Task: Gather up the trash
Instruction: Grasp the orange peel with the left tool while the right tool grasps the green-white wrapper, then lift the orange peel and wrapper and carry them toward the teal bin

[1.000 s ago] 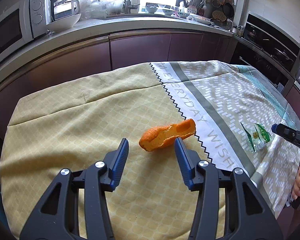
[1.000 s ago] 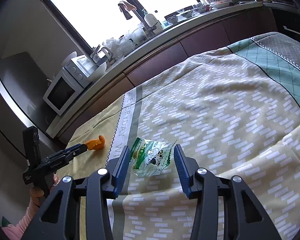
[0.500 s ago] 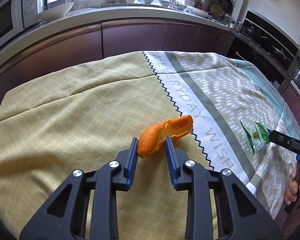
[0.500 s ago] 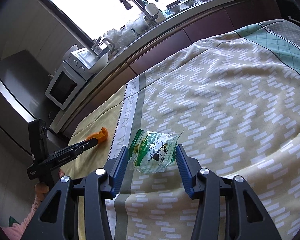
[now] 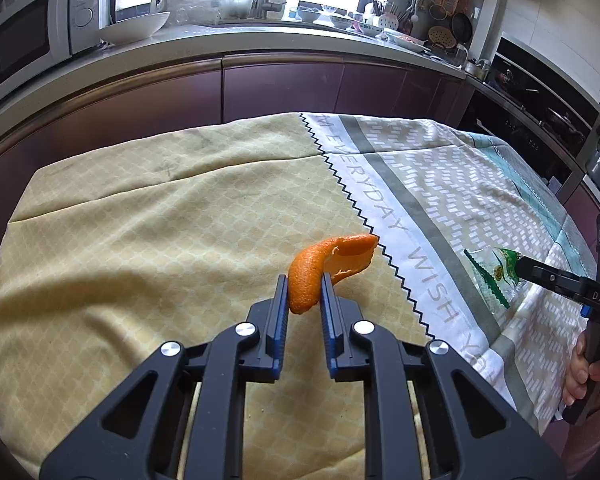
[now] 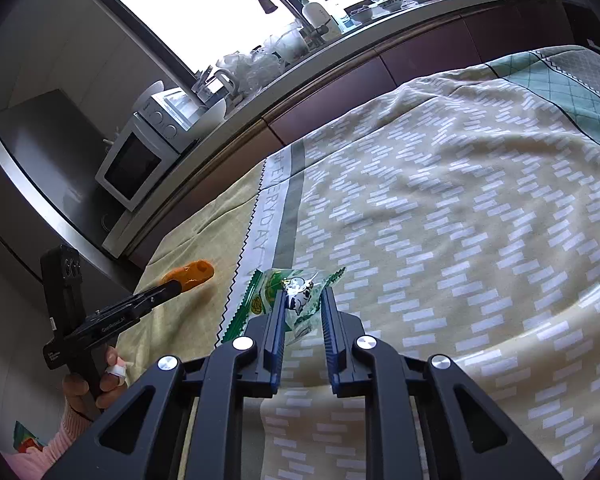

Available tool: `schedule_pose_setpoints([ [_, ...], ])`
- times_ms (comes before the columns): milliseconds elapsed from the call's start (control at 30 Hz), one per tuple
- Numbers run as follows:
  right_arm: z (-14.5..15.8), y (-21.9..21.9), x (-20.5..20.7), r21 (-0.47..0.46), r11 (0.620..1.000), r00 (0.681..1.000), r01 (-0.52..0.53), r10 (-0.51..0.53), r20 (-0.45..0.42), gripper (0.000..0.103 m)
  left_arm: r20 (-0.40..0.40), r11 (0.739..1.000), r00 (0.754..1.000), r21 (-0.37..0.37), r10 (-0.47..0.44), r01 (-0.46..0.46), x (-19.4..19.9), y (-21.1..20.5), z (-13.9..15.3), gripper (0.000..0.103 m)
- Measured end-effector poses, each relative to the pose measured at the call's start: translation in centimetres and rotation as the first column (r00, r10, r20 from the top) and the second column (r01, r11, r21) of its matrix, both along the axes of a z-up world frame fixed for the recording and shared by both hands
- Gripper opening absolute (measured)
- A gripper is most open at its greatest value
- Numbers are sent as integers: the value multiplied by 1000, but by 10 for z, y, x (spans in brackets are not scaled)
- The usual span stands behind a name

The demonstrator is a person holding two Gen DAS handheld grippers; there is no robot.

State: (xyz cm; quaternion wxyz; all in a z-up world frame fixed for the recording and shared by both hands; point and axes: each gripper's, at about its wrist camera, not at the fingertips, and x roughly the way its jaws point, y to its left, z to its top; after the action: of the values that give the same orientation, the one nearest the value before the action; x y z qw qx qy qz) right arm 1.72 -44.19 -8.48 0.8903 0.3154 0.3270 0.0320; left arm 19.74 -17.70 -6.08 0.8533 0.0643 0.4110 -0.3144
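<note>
Both pieces of trash are being gripped; carrying them off is still to come.

The left gripper is closing on the one orange peel, mid-cloth; the right gripper is closing on the one green wrapper, at the tablecloth's near right edge. Neither is seemingly lifted yet, and no bin is showing.

Orange peel: near end hidden between the left gripper's closing jaws. Snack wrapper: middle hidden between the right gripper's closing jaws. Wrapper print too small to read.
</note>
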Motion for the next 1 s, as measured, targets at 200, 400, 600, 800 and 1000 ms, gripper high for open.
schedule_pose_setpoints([
  [200, 7, 14, 2, 7, 999, 999, -33, 33, 30, 15, 33, 999, 999, -27, 38, -37, -15, 31, 13, 15],
  [400, 15, 35, 8, 9, 996, 994, -86, 85, 62, 15, 57, 996, 995, -48, 84, -81, -31, 63, 22, 15],
  [600, 21, 65, 16, 15, 987, 984, -157, 156, 85, 15, 79, 990, 988, -55, 135, -131, -49, 96, 28, 15],
  [800, 26, 97, 26, 18, 972, 968, -232, 230, 97, 15, 90, 981, 978, -59, 188, -183, -67, 127, 29, 15],
  [1000, 28, 124, 34, 19, 956, 952, -292, 289, 100, 15, 83, 972, 970, -66, 230, -225, -79, 154, 25, 15],
])
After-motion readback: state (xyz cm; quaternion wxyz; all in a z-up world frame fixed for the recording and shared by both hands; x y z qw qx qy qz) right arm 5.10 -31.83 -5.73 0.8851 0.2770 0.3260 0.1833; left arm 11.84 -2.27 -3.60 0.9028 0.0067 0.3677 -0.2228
